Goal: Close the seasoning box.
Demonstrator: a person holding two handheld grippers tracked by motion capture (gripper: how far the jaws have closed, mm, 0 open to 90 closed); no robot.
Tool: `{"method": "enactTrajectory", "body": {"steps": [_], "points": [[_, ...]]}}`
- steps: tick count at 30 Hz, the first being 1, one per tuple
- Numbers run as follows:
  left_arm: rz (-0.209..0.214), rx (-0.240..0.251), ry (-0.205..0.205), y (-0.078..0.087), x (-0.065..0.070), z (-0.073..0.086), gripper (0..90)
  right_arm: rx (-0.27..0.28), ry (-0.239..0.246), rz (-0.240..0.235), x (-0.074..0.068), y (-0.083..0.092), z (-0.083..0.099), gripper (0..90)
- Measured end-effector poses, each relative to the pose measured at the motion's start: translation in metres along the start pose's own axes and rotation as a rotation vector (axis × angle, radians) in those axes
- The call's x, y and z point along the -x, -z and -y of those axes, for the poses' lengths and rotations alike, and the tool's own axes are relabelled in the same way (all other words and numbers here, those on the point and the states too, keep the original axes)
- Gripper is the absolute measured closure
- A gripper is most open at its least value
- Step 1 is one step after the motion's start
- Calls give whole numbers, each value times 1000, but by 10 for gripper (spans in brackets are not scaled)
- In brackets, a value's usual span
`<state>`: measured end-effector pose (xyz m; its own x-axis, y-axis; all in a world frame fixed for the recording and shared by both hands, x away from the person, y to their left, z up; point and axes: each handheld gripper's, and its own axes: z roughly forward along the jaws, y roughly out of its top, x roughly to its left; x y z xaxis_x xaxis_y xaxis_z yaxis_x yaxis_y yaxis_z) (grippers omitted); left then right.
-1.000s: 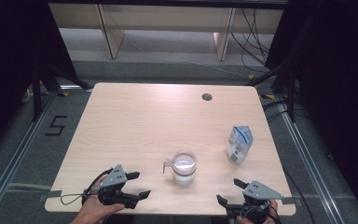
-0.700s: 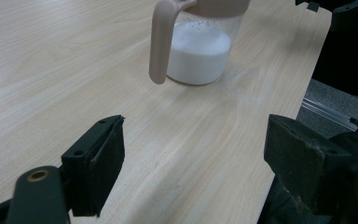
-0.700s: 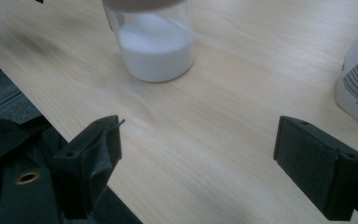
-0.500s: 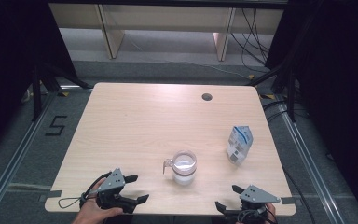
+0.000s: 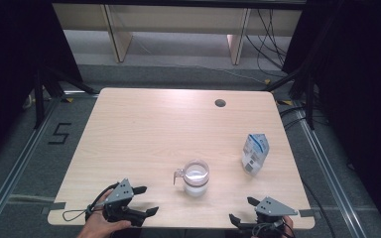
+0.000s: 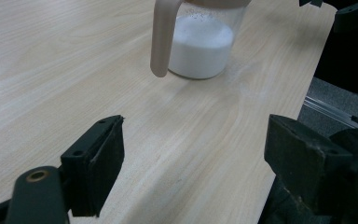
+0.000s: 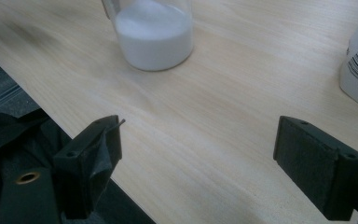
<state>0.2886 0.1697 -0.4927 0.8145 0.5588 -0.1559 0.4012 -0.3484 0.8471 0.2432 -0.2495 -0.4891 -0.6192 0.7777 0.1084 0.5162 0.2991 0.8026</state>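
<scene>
Both grippers wait at the near table (image 5: 144, 129) edge, nothing grasped. The left gripper (image 5: 143, 201) has its fingers wide apart; the jug (image 5: 196, 177) stands ahead between them, handle (image 6: 161, 37) nearest. The right gripper (image 5: 242, 210) also gapes, carton (image 5: 254, 152) beyond its right finger. Next, I judge: reach forward and grasp.

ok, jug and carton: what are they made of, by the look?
Jug: clear plastic most likely, possibly glass; the white contents show through, and its beige handle looks matte plastic. Carton: likely coated paperboard, with a folded gable top and printed barcode.
</scene>
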Motion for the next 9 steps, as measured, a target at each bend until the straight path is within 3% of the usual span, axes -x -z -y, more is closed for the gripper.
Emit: {"method": "enactTrajectory", "body": {"steps": [4,5,6,9], "points": [[-2,-2,-5,0,-1,0,201,-6,-17,3,-1,0,0,161],[-2,-2,-7,0,-1,0,201,3,14,3,2,-1,0,161],[0,1,-1,0,-1,0,201,-5,-4,0,1,0,0,161],[-3,8,28,-1,0,1,201,-4,3,13,2,-1,0,161]]}}
